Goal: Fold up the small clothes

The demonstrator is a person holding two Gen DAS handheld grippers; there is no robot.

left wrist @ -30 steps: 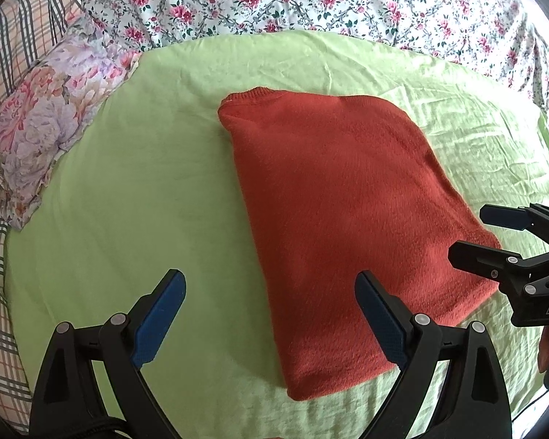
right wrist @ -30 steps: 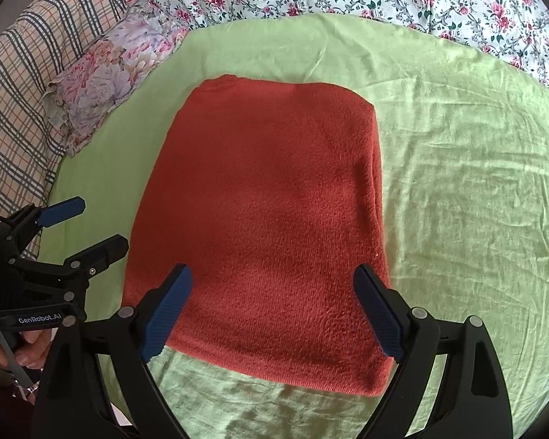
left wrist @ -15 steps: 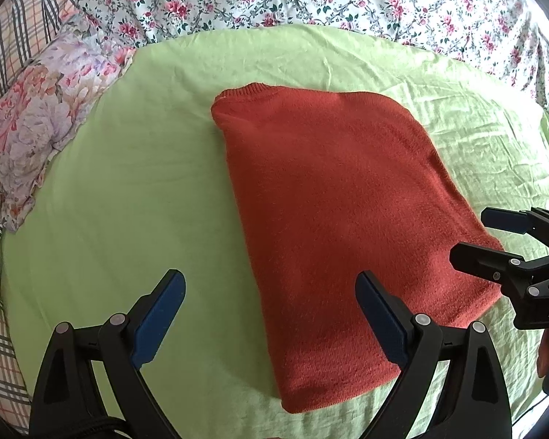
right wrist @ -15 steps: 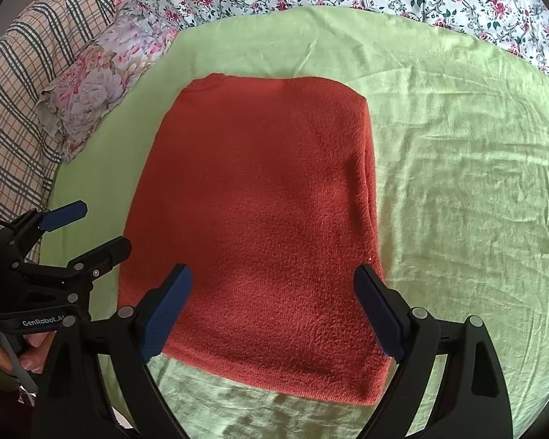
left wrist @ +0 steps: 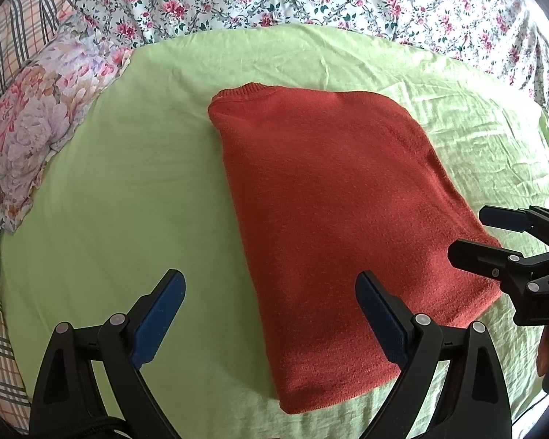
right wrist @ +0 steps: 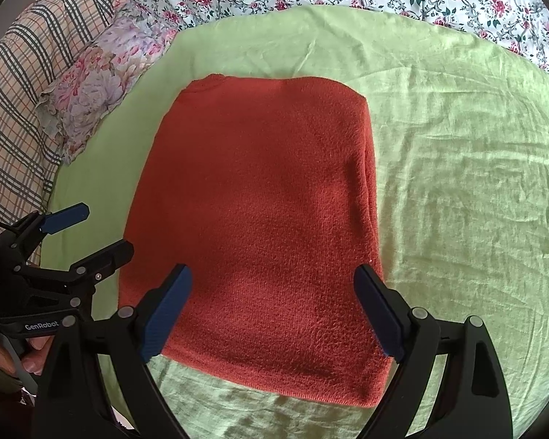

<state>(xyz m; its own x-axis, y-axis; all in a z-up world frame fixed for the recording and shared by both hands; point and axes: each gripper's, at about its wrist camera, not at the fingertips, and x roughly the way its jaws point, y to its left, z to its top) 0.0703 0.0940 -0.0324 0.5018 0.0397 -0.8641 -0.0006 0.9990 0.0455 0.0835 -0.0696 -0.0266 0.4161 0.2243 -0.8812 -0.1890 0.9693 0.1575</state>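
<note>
Here we have the sweater (left wrist: 333,226) lying folded into a thick rectangle on the green sheet (left wrist: 120,197), filling the centre of both frames, its ribbed edge toward the upper left. The left gripper (left wrist: 271,314) hovers over the sweater's near left corner with its jaws spread wide and nothing between them; in the right view it (right wrist: 86,232) sits at the lower left, just beside the sweater's edge. The right gripper (right wrist: 274,309) hangs over the near edge, jaws likewise wide apart and empty.

We judge the knit to be soft, fuzzy and light, several layers deep, so it should sag and slide apart if lifted by one layer alone. The grip on fleece-like cloth ought to be good, not slippery. We would take hold at the two near corners, pinching through every layer, or along the doubled right edge in the right view. The floral pillow (right wrist: 99,84) stays well clear at upper left.
</note>
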